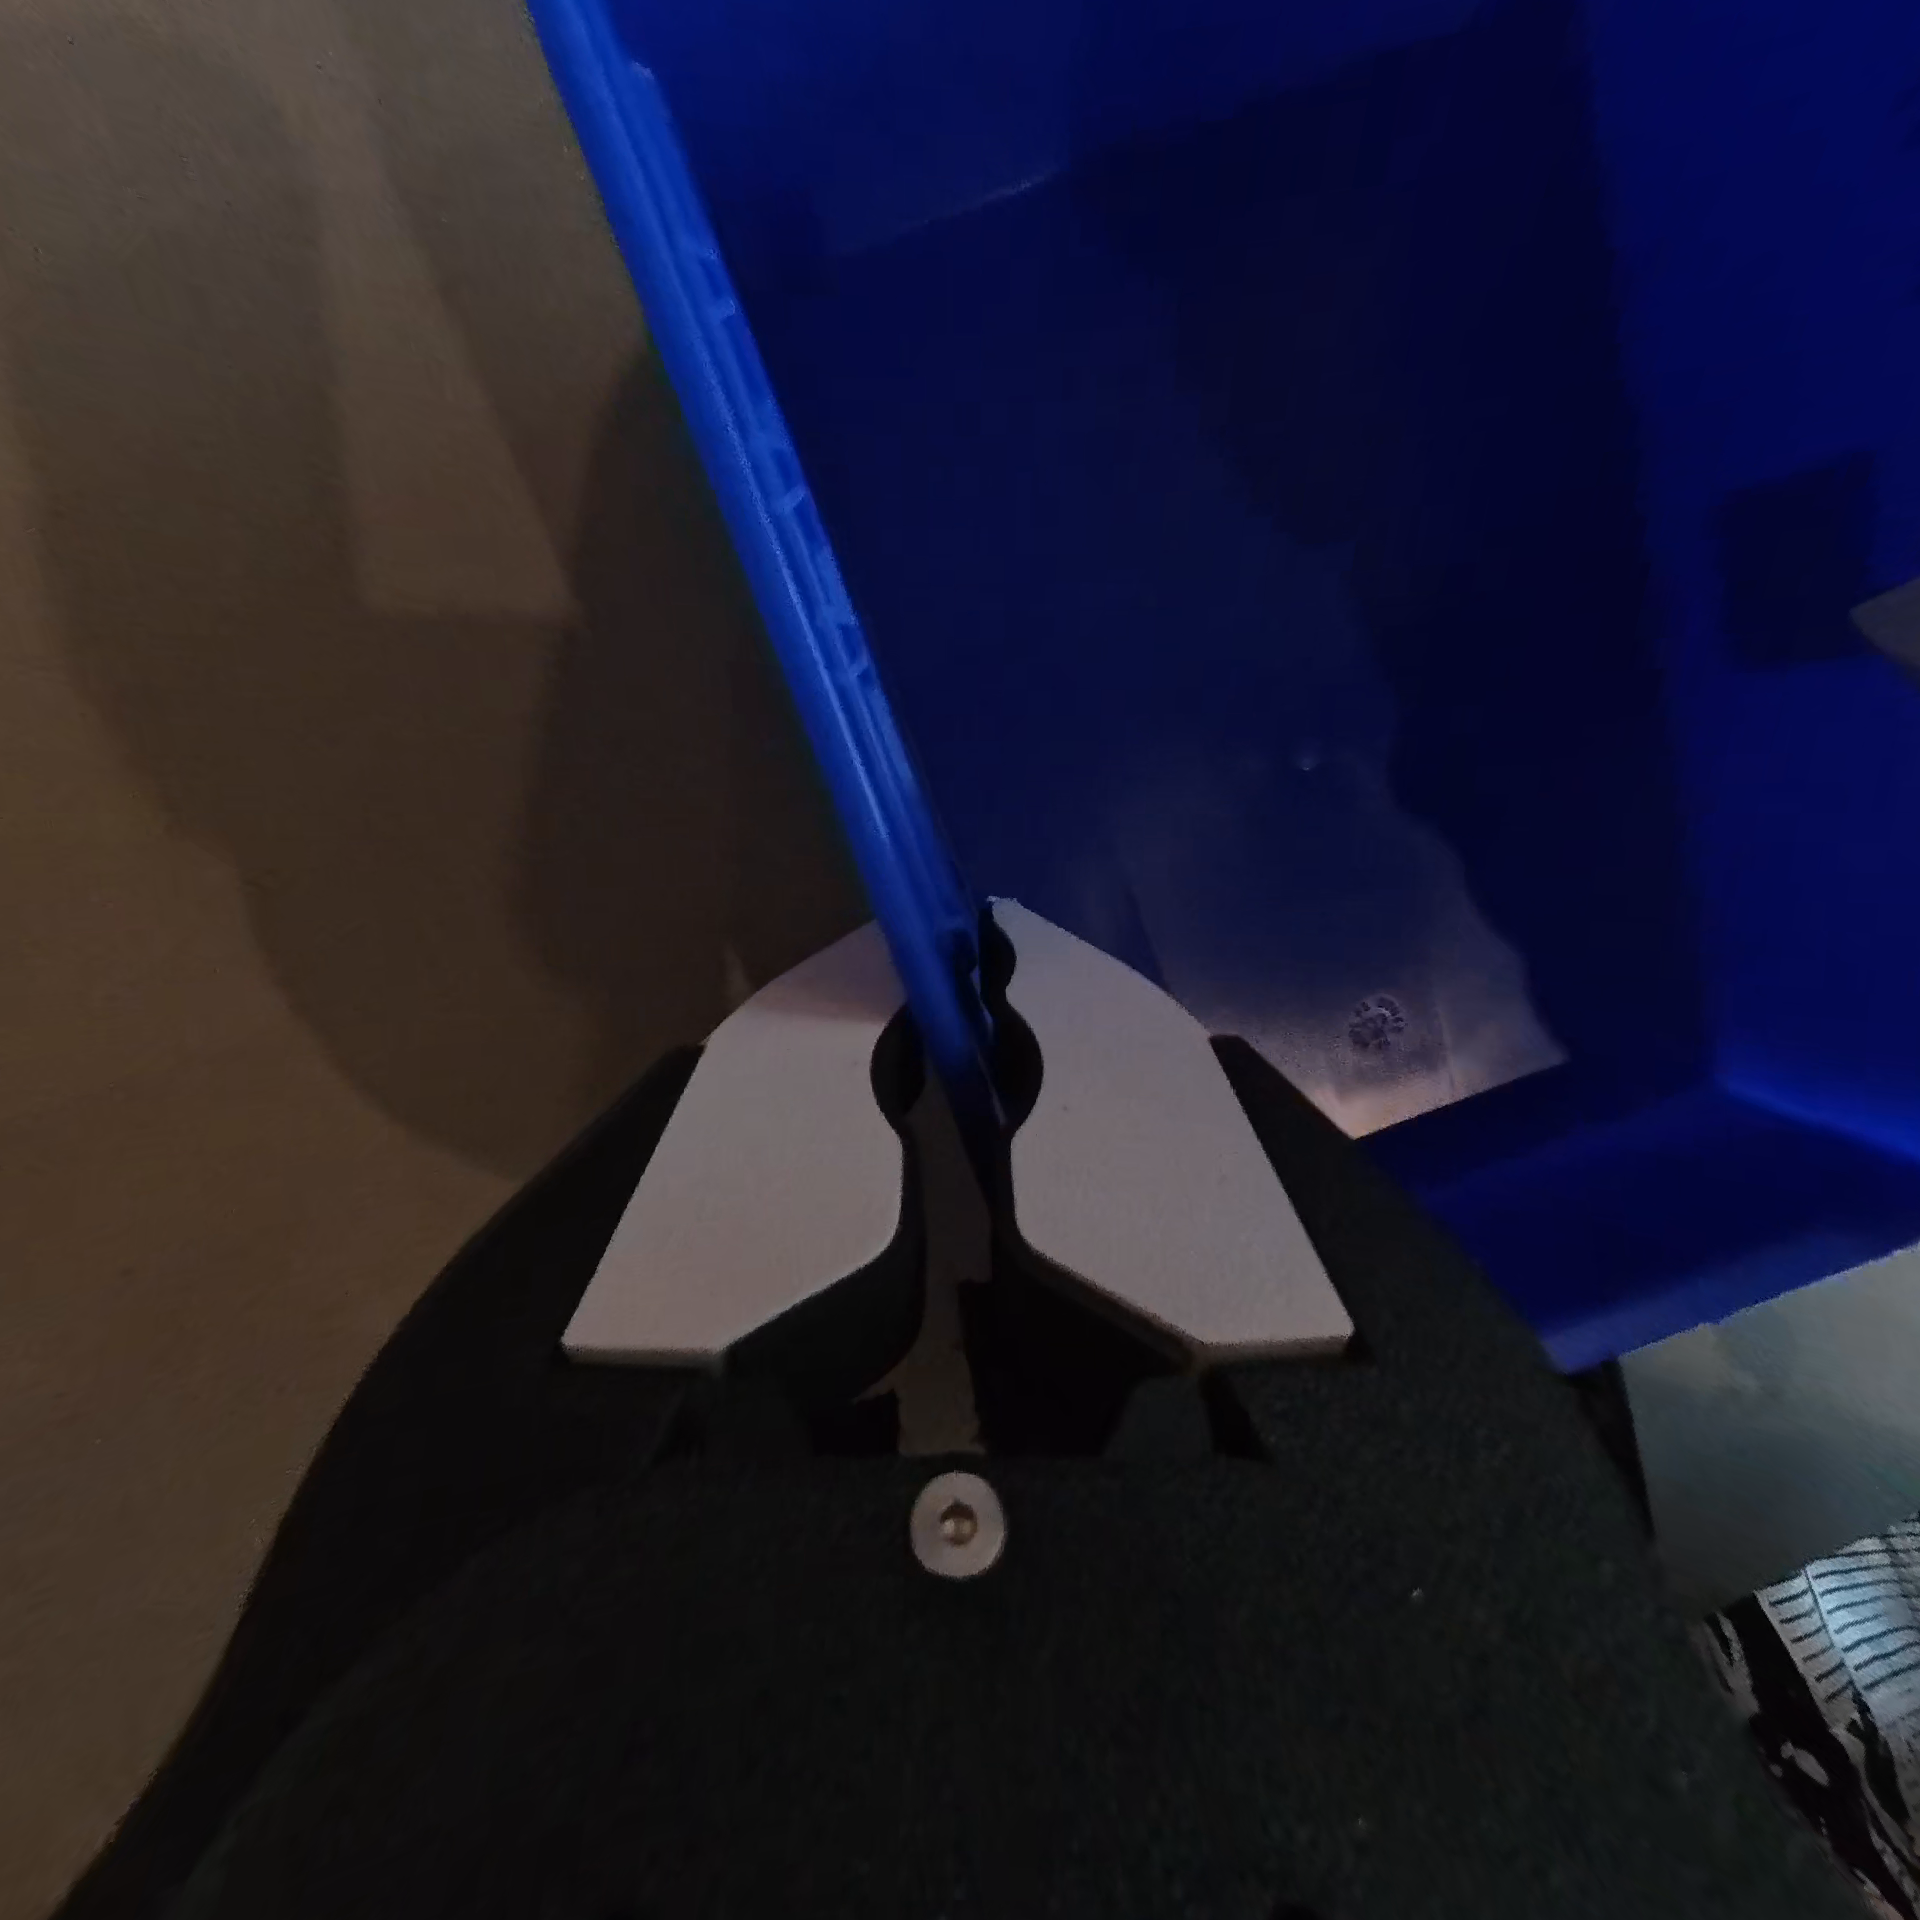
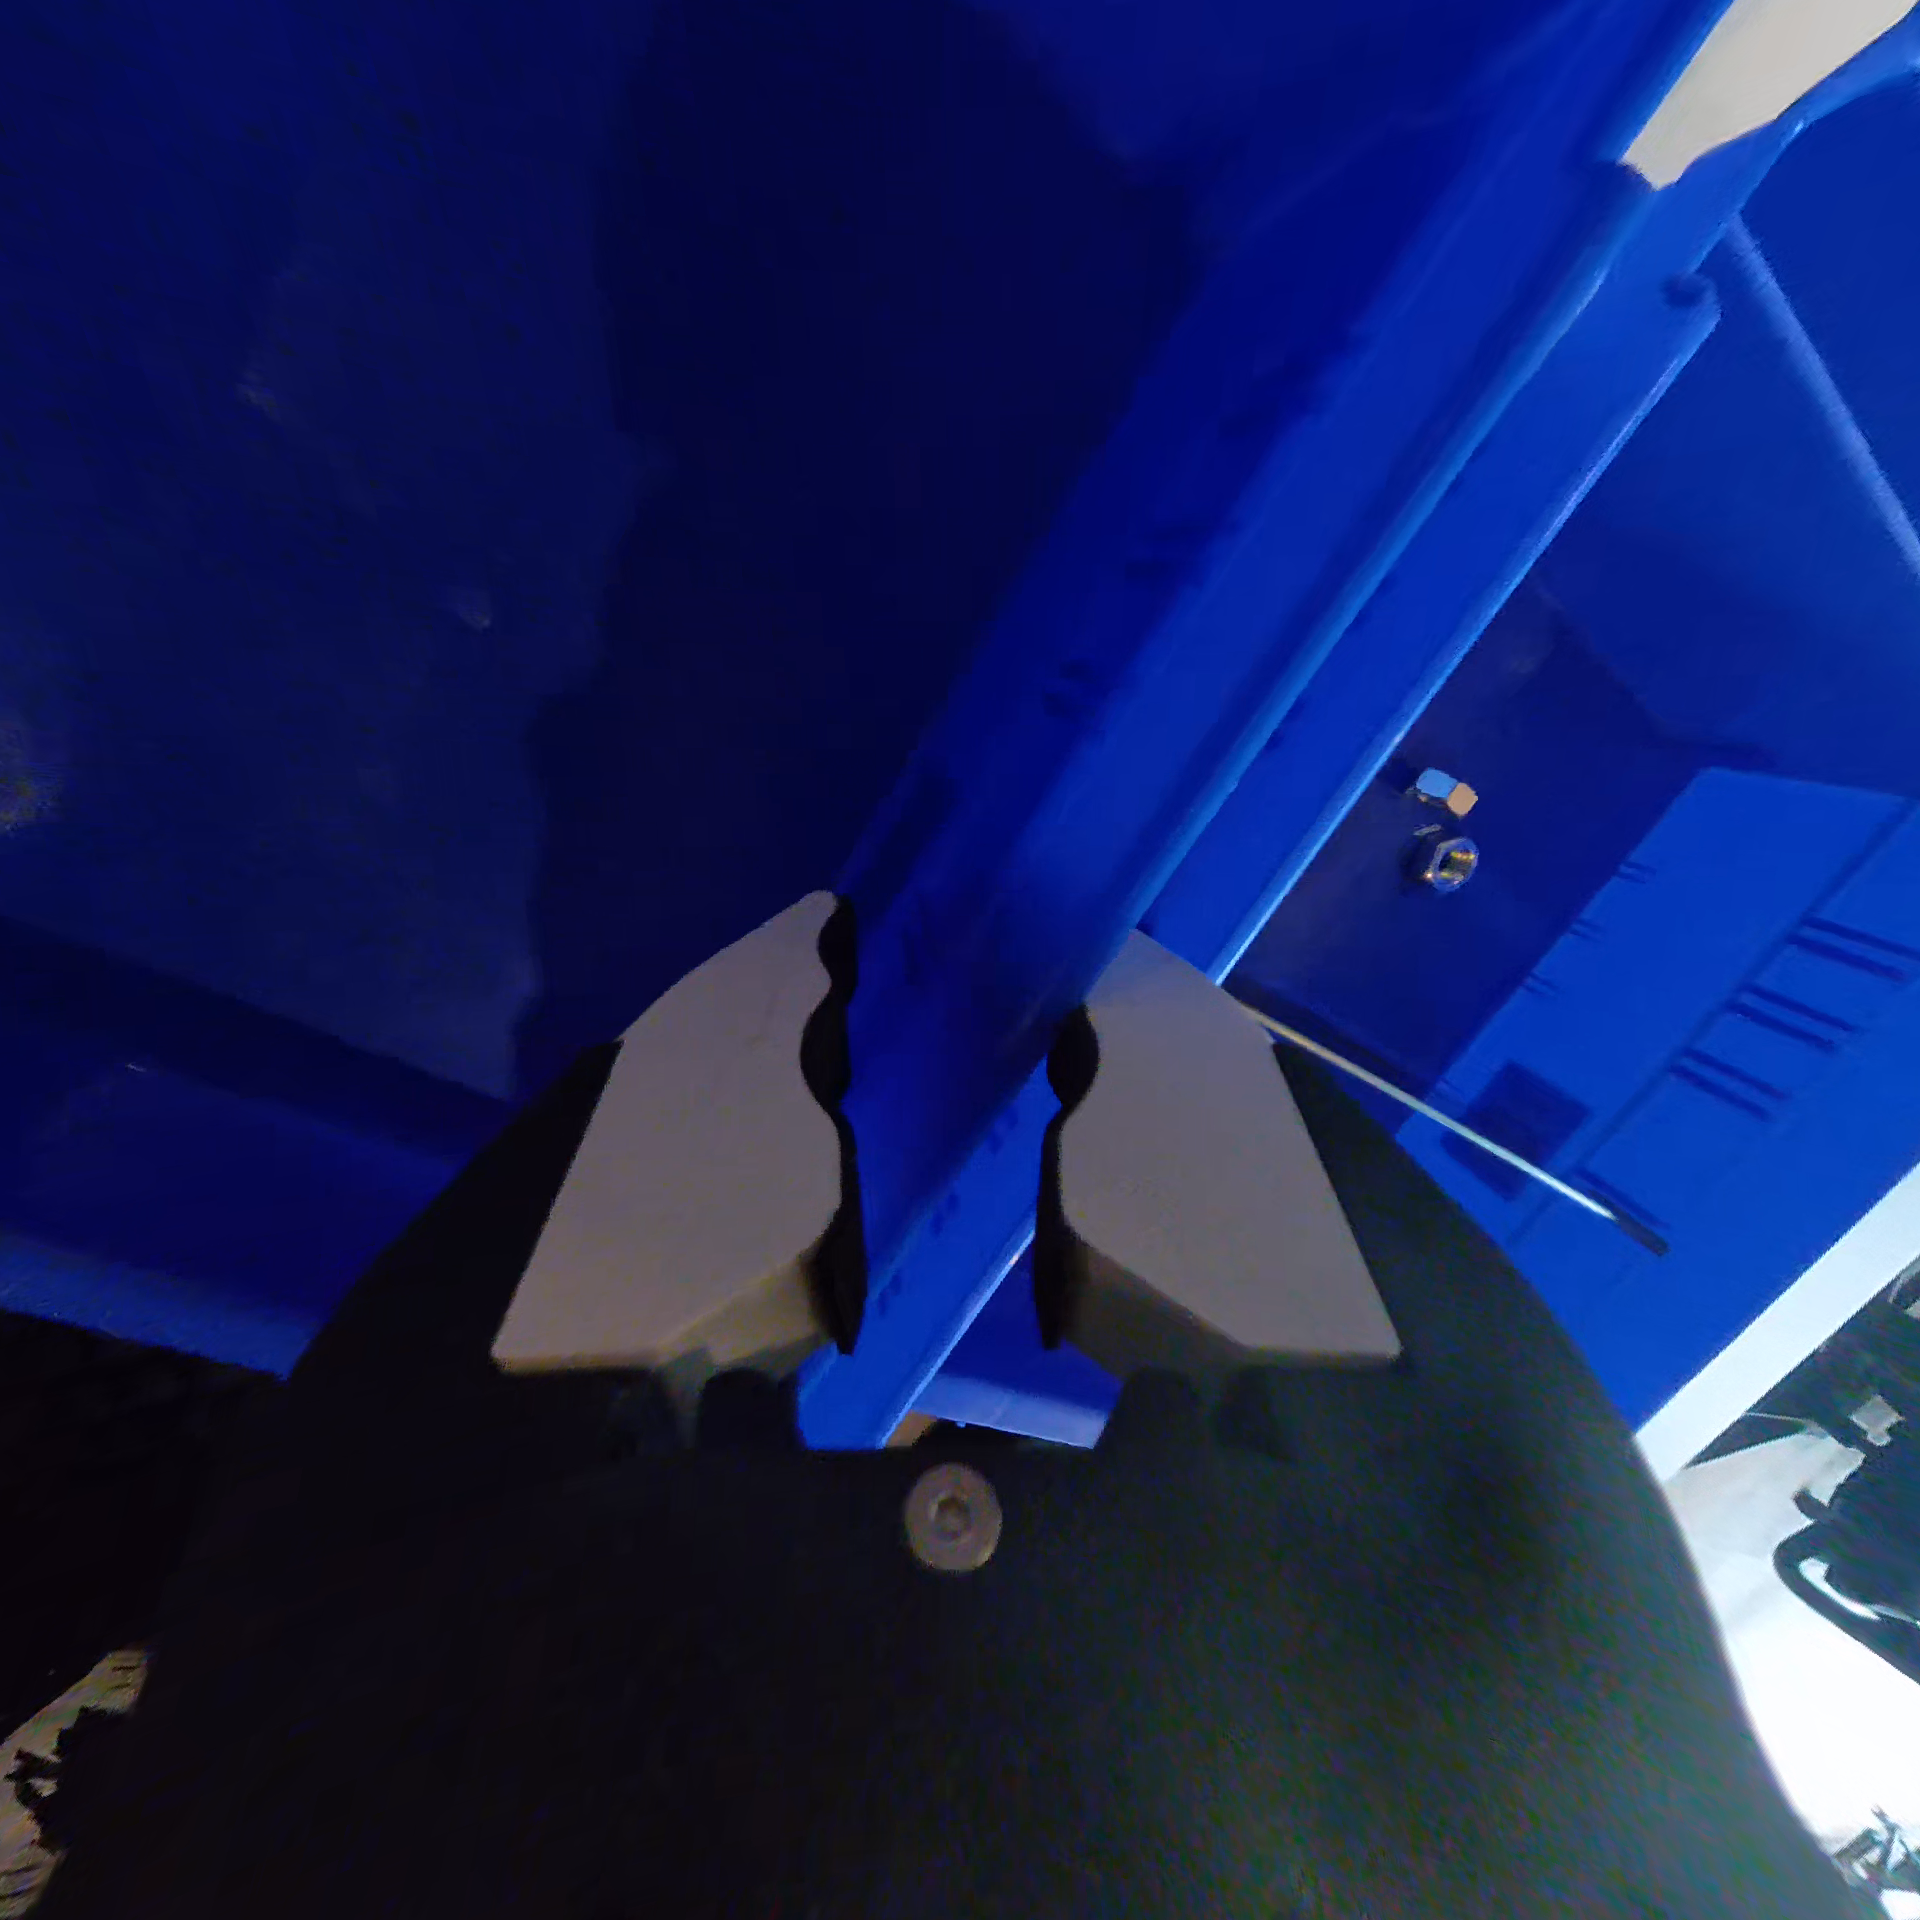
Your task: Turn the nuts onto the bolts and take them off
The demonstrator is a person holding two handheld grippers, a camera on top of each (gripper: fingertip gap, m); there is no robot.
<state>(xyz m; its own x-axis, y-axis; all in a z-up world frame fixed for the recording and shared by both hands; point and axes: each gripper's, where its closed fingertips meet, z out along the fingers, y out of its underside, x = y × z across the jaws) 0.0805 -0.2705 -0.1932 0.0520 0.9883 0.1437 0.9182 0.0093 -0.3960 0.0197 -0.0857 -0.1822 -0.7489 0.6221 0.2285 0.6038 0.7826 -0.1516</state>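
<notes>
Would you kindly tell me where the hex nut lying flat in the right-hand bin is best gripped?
Grip the hex nut across two opposite flats, coming straight down from above: it lies hole-up on the bin floor, and a second nut sits close beside it, crowding that side.

Dim light and hard shadow met us in both wrist views.

We found the blue bin [image 1: 1299,520] nearly black inside, a soft curved shadow lying on the tan surface [image 1: 260,520]. In the right view, daylight burned out the lower right corner and glinted off a nut [image 2: 1444,862]; edges bowed and smeared.
</notes>
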